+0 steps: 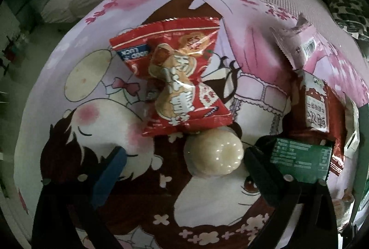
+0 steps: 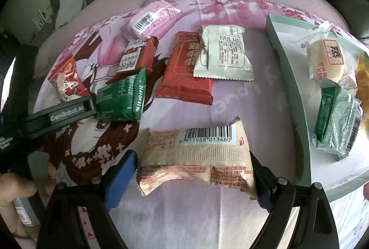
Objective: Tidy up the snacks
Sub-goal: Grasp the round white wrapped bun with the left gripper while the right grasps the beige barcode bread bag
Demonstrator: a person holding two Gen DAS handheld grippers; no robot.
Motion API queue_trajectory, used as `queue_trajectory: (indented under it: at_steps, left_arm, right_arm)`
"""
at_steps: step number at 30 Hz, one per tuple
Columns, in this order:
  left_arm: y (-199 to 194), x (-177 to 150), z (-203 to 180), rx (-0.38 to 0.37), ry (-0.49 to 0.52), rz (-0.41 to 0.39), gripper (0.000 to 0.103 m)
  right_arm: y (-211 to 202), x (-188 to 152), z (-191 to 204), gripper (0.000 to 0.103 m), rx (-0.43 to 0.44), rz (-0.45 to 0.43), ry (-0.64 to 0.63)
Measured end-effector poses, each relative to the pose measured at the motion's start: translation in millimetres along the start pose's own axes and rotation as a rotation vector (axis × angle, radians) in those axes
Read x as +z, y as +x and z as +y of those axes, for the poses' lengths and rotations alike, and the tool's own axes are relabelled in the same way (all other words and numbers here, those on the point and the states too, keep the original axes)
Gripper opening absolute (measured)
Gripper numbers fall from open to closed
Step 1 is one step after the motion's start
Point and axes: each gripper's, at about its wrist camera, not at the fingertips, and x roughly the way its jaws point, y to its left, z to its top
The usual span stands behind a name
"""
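In the left wrist view my left gripper [image 1: 184,159] is open, its fingers either side of a round cream jelly cup [image 1: 214,154] on the printed cloth; a red snack packet [image 1: 180,78] lies just beyond. A green packet [image 1: 302,161] touches the right finger. In the right wrist view my right gripper [image 2: 196,170] is open around a beige barcode packet [image 2: 198,156], fingers at both ends. The pale green tray [image 2: 290,87] at right holds a bun packet [image 2: 327,60] and a green packet [image 2: 336,120].
On the cloth lie a pink packet [image 2: 150,18], a red-and-white packet [image 2: 136,57], a green packet [image 2: 122,96], a flat red packet [image 2: 184,73] and a white packet [image 2: 223,53]. The left gripper's arm [image 2: 57,115] reaches in from the left. Sofa cushions lie behind.
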Motion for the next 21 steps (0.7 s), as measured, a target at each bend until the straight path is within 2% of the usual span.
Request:
queue_trajectory:
  at_steps: [1,6,9,21]
  left_arm:
    - [-1.8,-1.2,3.2,0.010,0.006,-0.003,0.093]
    - [-6.3,-1.6,4.3,-0.019,0.016,-0.021,0.062]
    - [-9.0,-2.3,3.0,-0.033,0.024,-0.025,0.049]
    - [-21.9,-4.4,1.8,-0.081,0.005,-0.019,0.048]
  right_arm:
    - [0.4,0.0,0.1,0.092,0.001,0.000,0.001]
    - [0.4,0.0,0.0,0.092,0.005,0.002,0.007]
    - [0.3,0.0,0.0,0.092,0.008,0.003,0.013]
    - [-1.3,0.8,0.0,0.089,0.013,0.001,0.035]
